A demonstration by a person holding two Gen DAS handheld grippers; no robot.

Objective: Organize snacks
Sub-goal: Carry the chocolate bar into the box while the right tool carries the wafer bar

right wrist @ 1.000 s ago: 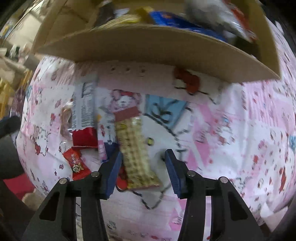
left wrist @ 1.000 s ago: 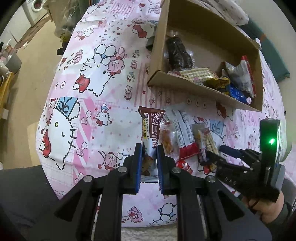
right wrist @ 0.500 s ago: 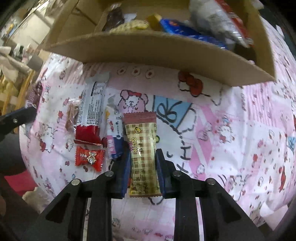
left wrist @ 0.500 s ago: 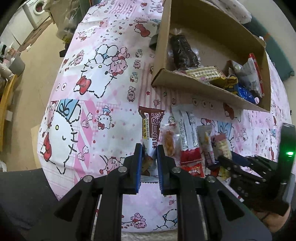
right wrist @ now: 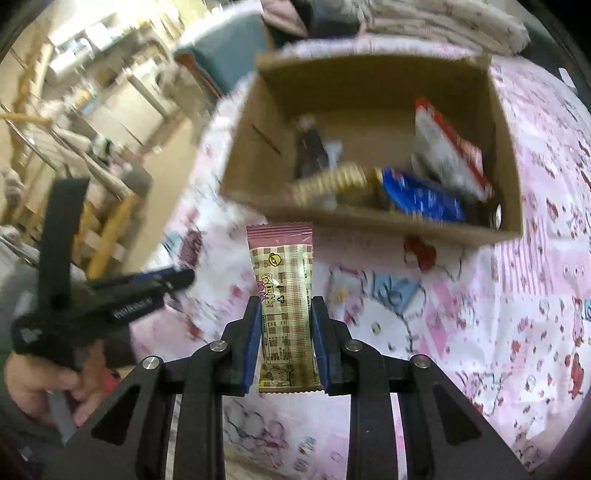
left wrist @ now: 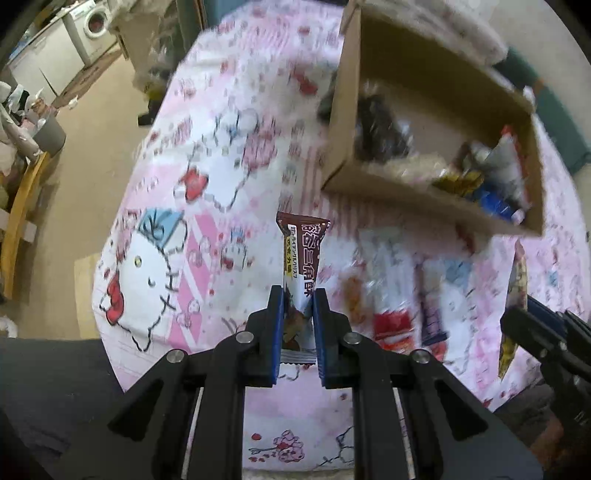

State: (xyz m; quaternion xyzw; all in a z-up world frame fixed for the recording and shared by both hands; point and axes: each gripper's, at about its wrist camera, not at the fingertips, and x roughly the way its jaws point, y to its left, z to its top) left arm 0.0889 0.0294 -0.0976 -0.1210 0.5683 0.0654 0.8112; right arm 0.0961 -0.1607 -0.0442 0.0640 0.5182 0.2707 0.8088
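My left gripper (left wrist: pixel 298 295) is shut on a brown snack bar (left wrist: pixel 301 254) and holds it above the pink cartoon tablecloth (left wrist: pixel 192 221). My right gripper (right wrist: pixel 284 306) is shut on a beige checked snack packet (right wrist: pixel 283 295) with a pink top, lifted in front of the cardboard box (right wrist: pixel 369 218). The box (left wrist: pixel 406 203) holds several snacks: a dark packet (right wrist: pixel 310 147), a gold biscuit roll (right wrist: pixel 328 184), a blue packet (right wrist: pixel 421 199) and a silver and red bag (right wrist: pixel 447 155). The right gripper with its packet also shows in the left wrist view (left wrist: pixel 517 317).
Several loose snacks (left wrist: pixel 391 317) lie blurred on the cloth below the box's near wall. The left gripper and hand show at the left of the right wrist view (right wrist: pixel 110 295). Beyond the table's left edge are floor, a washing machine (left wrist: pixel 92 22) and wooden furniture (left wrist: pixel 18 206).
My right gripper closed on the checked packet and lifted it off the cloth toward the box. My left gripper rose with the brown bar still in it.
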